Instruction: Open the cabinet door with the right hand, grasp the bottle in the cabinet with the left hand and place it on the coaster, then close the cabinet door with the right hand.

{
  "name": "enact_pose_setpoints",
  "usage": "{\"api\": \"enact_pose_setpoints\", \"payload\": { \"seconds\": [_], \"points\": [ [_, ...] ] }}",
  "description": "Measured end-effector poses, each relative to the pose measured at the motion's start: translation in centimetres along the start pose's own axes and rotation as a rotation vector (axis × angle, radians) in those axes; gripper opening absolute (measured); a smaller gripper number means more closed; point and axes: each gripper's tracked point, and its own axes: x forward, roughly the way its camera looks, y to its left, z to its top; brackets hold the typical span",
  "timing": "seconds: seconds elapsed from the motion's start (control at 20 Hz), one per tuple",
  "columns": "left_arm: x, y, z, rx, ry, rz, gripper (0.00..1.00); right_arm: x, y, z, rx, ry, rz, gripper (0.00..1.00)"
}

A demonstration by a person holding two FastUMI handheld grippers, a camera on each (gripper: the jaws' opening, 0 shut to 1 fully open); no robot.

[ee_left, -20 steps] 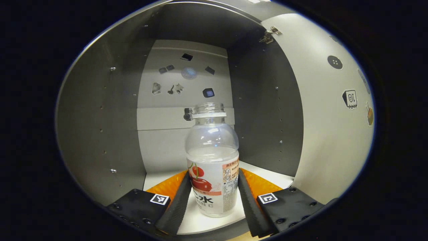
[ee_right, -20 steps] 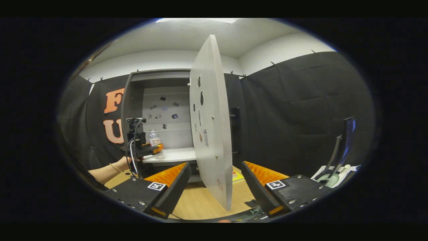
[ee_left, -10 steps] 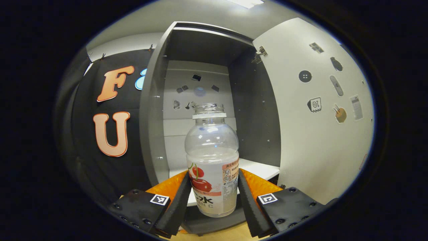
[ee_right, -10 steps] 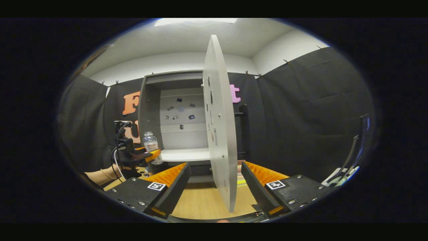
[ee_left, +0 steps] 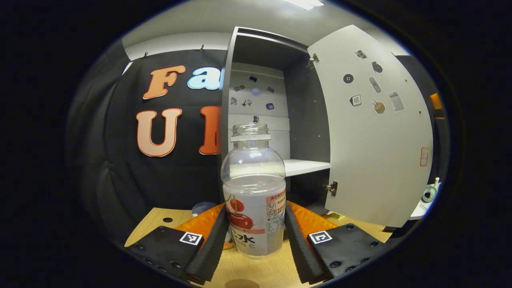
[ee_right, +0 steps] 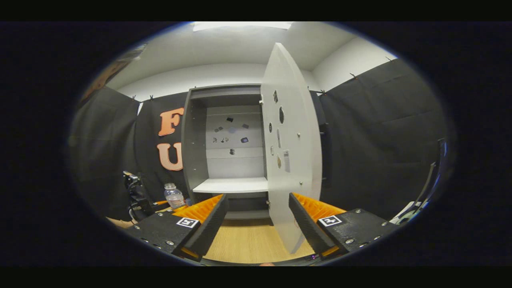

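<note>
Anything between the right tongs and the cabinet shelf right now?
Bare tabletop only, in the right gripper view. The open door hangs just right of that line; the shelf is bare.

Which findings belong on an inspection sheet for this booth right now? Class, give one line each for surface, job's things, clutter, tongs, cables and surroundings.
Surface: wooden table, bare in front of the cabinet.
Job's things: bottle uncapped, upright, out of the cabinet, above the table; cabinet door open; shelf bare; coaster not made out.
Clutter: small items at the table's right edge, too small to identify.
Tongs: left tongs shut on the bottle; right tongs open, holding nothing, the door's edge between them farther off.
Cables: wires on the left tongs' body.
Surroundings: black cloth wall, stickers on the cabinet's back panel and door.
</note>
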Motion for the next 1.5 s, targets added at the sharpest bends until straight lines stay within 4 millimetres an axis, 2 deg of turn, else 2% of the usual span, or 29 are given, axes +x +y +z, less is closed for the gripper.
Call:
{"api": "enact_pose_setpoints", "payload": {
  "seconds": [0.2, 0.3, 0.4, 0.55, 0.6, 0.7, 1.05, 1.5],
  "points": [
    [-2.8, 1.7, -5.7, -0.008, 0.031, -0.002, 0.82, 0.4, 1.5, -1.3, 0.015, 0.006, -0.010, 0.93],
    [-3.8, 2.7, -8.4, 0.015, 0.036, 0.017, 0.82, 0.2, 2.5, -1.8, 0.014, 0.013, 0.011, 0.93],
    [-4.2, 3.2, -11.0, 0.034, 0.044, 0.034, 0.82, 0.8, 3.2, -2.3, -0.017, 0.008, 0.042, 0.93],
    [-4.4, 2.8, -13.5, 0.039, 0.042, 0.030, 0.82, 1.8, 3.1, -3.1, -0.082, -0.011, 0.059, 0.93],
    [-4.4, 3.0, -14.0, 0.045, 0.041, 0.038, 0.82, 2.0, 2.2, -2.8, -0.090, -0.008, 0.055, 0.93],
    [-4.4, 3.2, -15.6, 0.057, 0.056, 0.041, 0.82, 1.9, 2.4, -3.2, -0.079, -0.002, 0.051, 0.93],
    [-4.9, 3.5, -19.4, 0.047, 0.112, 0.048, 0.82, 1.7, 3.1, -4.5, -0.003, 0.059, 0.039, 0.94],
    [-5.3, 3.3, -20.2, 0.064, 0.111, 0.052, 0.84, 1.7, 3.9, -5.2, 0.005, 0.090, 0.080, 0.94]
  ]
}}
